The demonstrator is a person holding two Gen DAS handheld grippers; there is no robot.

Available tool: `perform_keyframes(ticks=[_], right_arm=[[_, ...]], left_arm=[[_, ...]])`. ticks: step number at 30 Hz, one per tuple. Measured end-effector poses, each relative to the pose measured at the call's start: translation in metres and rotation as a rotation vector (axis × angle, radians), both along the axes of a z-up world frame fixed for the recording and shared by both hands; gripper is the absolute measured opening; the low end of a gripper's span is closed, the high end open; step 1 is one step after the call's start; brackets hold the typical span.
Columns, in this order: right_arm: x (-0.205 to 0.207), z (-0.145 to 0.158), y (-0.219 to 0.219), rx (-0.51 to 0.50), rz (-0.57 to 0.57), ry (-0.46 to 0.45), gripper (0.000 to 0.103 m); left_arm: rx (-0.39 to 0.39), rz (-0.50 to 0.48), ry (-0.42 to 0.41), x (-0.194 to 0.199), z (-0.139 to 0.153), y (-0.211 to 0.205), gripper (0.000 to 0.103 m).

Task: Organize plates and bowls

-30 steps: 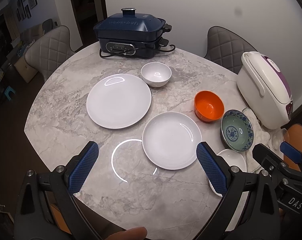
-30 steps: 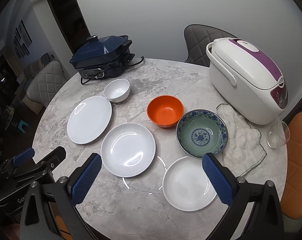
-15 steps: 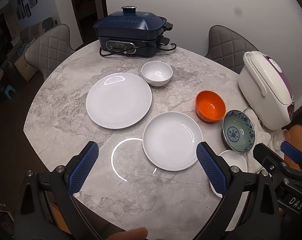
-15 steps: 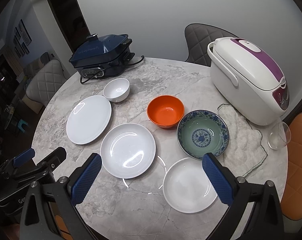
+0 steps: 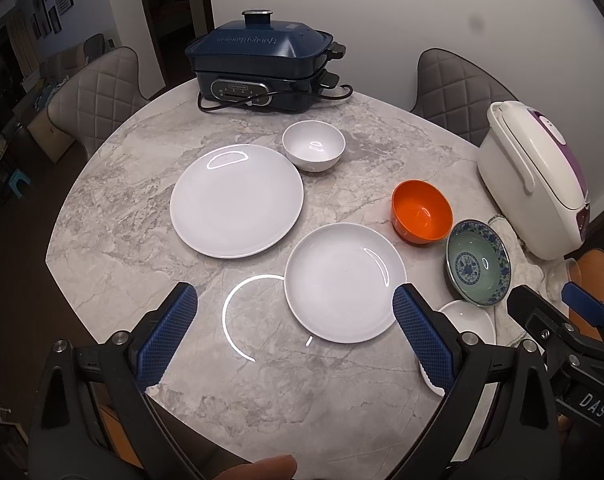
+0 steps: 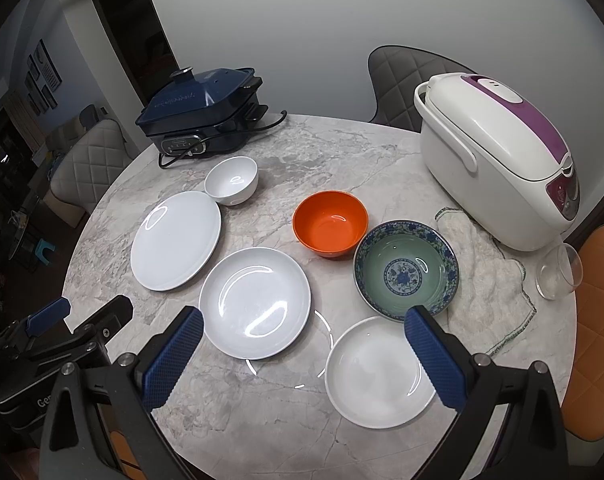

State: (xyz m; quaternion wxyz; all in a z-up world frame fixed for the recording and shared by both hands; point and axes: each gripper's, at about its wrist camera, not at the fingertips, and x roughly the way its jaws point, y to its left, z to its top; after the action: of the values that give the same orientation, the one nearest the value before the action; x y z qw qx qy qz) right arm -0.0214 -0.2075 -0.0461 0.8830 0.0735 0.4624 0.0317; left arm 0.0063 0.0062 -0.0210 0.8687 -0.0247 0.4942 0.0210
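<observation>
Since the plates and bowls look glazed, I'd treat them as stiff, slick and chippable; grip by the rim. They all sit apart on the table (image 6: 286, 152): big plate (image 5: 236, 201), mid plate (image 5: 344, 282), small plate (image 6: 376, 372), white bowl (image 5: 313, 145), orange bowl (image 6: 330, 222), patterned bowl (image 6: 406, 268). Left gripper (image 5: 294, 338) and right gripper (image 6: 302, 358) both spread wide, empty, hovering above the near edge, touching nothing.

White plates (image 6: 255, 303), orange bowl (image 6: 330, 223), blue-floral green bowl (image 6: 406, 270), white bowl (image 6: 231, 180), grey-veined marble table (image 6: 342, 156).
</observation>
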Motion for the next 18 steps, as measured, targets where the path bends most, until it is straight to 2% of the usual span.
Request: perform_keyframes(ticks=[18], right_arm=[[0.0015,-0.0024,0.0005,0.0,0.0,0.003,0.103]], left_arm=[[-0.001,0.002,0.004,0.0021,-0.0027,-0.0008,0.099]])
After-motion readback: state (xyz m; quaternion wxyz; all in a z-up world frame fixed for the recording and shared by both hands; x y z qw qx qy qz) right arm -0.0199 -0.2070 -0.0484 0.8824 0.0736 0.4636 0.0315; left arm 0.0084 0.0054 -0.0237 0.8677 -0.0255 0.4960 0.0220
